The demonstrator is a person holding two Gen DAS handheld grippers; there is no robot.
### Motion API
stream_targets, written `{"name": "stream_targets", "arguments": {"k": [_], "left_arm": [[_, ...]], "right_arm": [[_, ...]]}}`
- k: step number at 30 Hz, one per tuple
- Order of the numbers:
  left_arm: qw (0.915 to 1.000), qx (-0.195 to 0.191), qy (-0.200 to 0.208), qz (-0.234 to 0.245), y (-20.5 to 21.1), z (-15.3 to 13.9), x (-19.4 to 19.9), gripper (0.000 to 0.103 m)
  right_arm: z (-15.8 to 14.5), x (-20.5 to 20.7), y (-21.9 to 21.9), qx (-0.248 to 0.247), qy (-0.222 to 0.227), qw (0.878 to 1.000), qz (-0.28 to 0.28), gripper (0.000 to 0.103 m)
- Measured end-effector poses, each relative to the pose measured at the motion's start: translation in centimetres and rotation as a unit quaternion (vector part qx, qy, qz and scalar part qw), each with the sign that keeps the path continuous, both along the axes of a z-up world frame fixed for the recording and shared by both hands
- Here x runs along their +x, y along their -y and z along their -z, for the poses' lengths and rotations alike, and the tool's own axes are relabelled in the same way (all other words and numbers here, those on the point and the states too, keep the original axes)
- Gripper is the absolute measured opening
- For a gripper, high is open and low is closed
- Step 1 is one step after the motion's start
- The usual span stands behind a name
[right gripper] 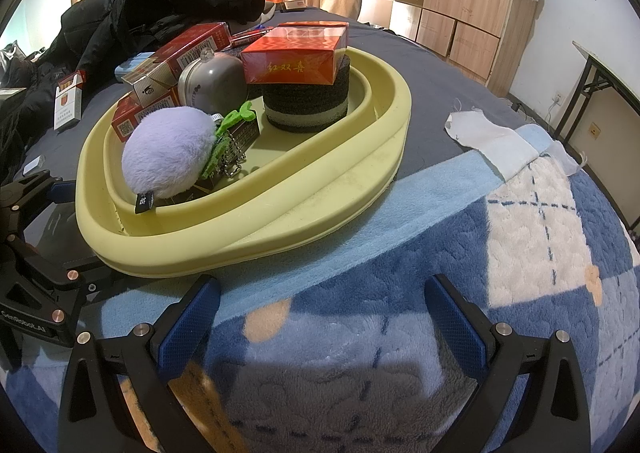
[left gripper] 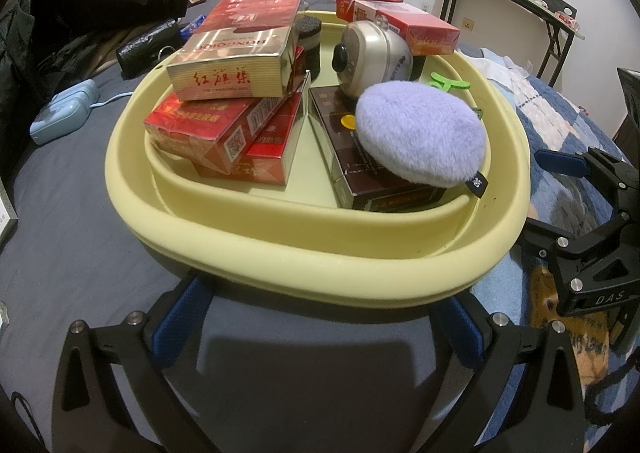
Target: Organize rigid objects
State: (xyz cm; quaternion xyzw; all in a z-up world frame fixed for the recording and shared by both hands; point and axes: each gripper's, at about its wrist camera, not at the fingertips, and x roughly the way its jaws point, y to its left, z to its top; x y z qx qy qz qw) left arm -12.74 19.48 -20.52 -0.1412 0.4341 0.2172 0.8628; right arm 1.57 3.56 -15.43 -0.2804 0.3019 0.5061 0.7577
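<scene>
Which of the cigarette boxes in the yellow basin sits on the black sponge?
The orange-red box: it alone rests on the black sponge; the others lie stacked elsewhere.

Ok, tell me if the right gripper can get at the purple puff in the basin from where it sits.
Probably yes. The right gripper is open and empty, the purple puff lies on top near the yellow basin rim, and only that low rim stands between.

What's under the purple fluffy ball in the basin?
The purple fluffy ball rests on a dark brown box lying in the yellow basin. The part of the box top beneath the ball is hidden.
</scene>
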Motion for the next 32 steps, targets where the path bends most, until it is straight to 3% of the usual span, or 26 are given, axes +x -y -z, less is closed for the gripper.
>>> {"name": "stream_targets", "arguments": {"k": [32], "left_arm": [[1.0, 0.002, 0.0, 0.0, 0.69, 0.42, 0.45, 0.103]], "right_arm": [[0.02, 0.0, 0.01, 0.0, 0.0, 1.0, 0.0, 0.103]]}}
